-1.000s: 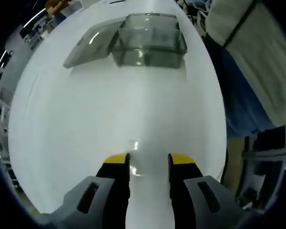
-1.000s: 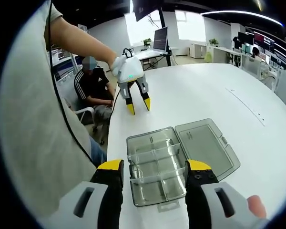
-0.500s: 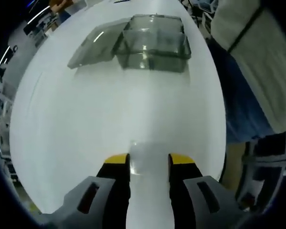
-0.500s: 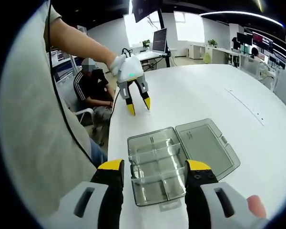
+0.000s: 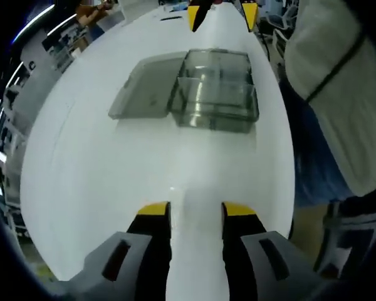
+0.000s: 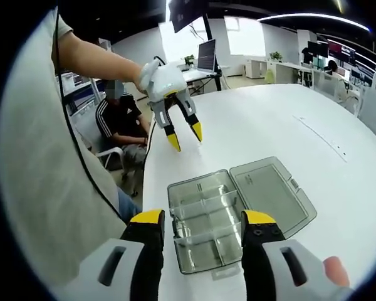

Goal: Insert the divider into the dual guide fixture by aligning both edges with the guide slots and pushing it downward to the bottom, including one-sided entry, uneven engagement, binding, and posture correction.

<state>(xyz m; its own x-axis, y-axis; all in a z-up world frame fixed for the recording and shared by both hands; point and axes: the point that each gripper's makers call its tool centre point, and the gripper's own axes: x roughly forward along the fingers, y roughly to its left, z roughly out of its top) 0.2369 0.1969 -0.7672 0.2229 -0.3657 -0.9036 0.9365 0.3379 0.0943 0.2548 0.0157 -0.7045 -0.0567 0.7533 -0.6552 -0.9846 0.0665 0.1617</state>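
Note:
A clear grey compartment box (image 5: 216, 94) stands on the white table (image 5: 100, 175) with its lid (image 5: 147, 94) lying open flat beside it. My left gripper (image 5: 195, 210) is held well short of the box, above the table, its jaws closed on a faint clear divider (image 5: 196, 199). In the right gripper view the left gripper (image 6: 185, 136) hangs tilted over the table beyond the box (image 6: 203, 216). My right gripper (image 6: 202, 218) hovers open right over the box, with nothing between its fingers. Its yellow fingertips (image 5: 193, 14) show past the box.
The person holding the grippers stands at the table's edge, white shirt (image 6: 37, 175) close beside the box. Another person (image 6: 122, 113) sits beyond the table's end. A laptop (image 6: 210, 55) stands at the far end. Bare tabletop (image 6: 282, 125) stretches to the right.
The left gripper has lifted and tilted, so the box sits lower in its view and the right gripper's tips have come into sight. The right gripper has barely moved.

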